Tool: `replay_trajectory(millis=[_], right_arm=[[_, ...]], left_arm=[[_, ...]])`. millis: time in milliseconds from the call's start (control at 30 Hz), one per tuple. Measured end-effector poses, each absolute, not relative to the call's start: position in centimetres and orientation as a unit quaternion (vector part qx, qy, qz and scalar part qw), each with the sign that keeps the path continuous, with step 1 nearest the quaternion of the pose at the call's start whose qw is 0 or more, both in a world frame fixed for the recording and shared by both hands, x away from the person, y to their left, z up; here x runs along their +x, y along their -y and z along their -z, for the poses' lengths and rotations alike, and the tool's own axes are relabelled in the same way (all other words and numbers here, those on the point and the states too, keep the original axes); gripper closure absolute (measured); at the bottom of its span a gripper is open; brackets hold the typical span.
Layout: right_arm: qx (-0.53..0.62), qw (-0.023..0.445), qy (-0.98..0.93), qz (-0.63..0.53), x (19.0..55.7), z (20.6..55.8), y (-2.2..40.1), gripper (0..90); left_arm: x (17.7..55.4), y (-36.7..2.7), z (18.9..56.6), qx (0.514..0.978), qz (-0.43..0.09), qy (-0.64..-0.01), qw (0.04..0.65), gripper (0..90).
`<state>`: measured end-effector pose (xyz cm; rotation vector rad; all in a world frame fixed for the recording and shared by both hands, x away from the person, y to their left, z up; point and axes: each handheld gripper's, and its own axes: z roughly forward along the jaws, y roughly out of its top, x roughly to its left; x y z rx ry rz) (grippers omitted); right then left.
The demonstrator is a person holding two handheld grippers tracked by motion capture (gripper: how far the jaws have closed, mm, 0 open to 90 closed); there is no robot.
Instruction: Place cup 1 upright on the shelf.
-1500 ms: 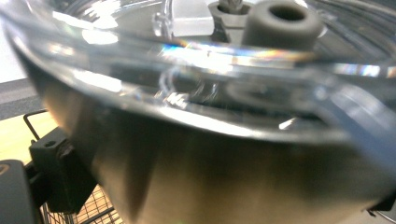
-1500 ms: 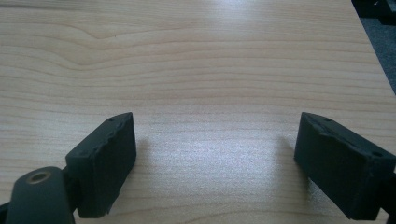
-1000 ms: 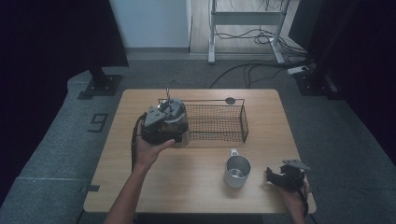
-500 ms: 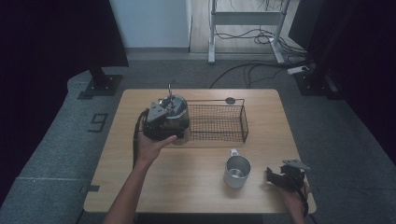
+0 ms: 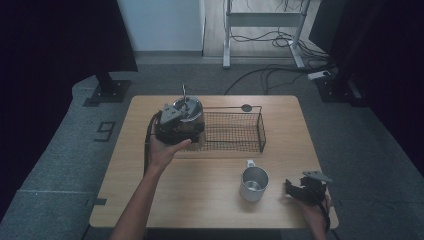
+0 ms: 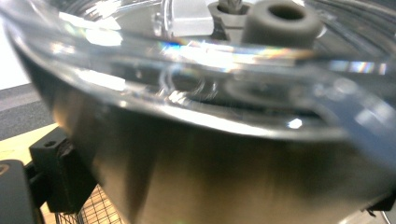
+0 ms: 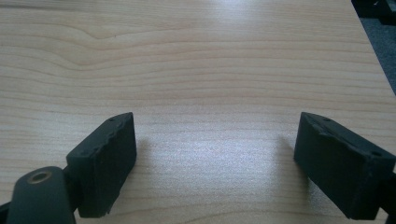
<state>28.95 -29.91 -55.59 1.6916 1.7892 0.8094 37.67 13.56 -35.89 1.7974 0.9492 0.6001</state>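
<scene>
While the left tongs (image 5: 181, 129) clamp a lidded steel pot (image 5: 187, 116), it has shifted slightly right since a second ago, now over the wire basket's (image 5: 235, 132) left end, likely being placed inside. Right tongs (image 5: 304, 190) rest wide open on the worktop (image 5: 210, 205), beside the mug (image 5: 253, 183).

The table (image 5: 210, 200) is pale wood with visible grain and a smooth, faintly sheeny finish. The basket (image 5: 235, 131) is thin dark wire mesh. The mug (image 5: 254, 183) is dull silvery metal. The pot (image 6: 224, 177) has a brushed metal wall and a glossy clear glass lid (image 6: 196, 70). The right gripper (image 7: 215, 158) has matt black jaws, slightly rough.
</scene>
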Motion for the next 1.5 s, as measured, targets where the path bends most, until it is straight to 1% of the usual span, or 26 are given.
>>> replay_trajectory(millis=[667, 1167, 1500], right_arm=[[0.628, 0.272, -0.664, -0.3, 29.0, 55.6, 29.9, 12.8], [0.628, 0.272, -0.664, -0.3, 29.0, 55.6, 29.9, 12.8], [0.629, 0.272, -0.664, -0.3, 29.0, 55.6, 29.9, 12.8]], left_arm=[[39.7, -13.1, 36.2, 0.745, -0.249, -0.394, 0.477, 4.2], [41.5, -13.4, 36.2, 0.742, -0.249, -0.402, 0.475, 4.2], [42.6, -12.7, 37.1, 0.755, -0.246, -0.402, 0.456, 4.2]])
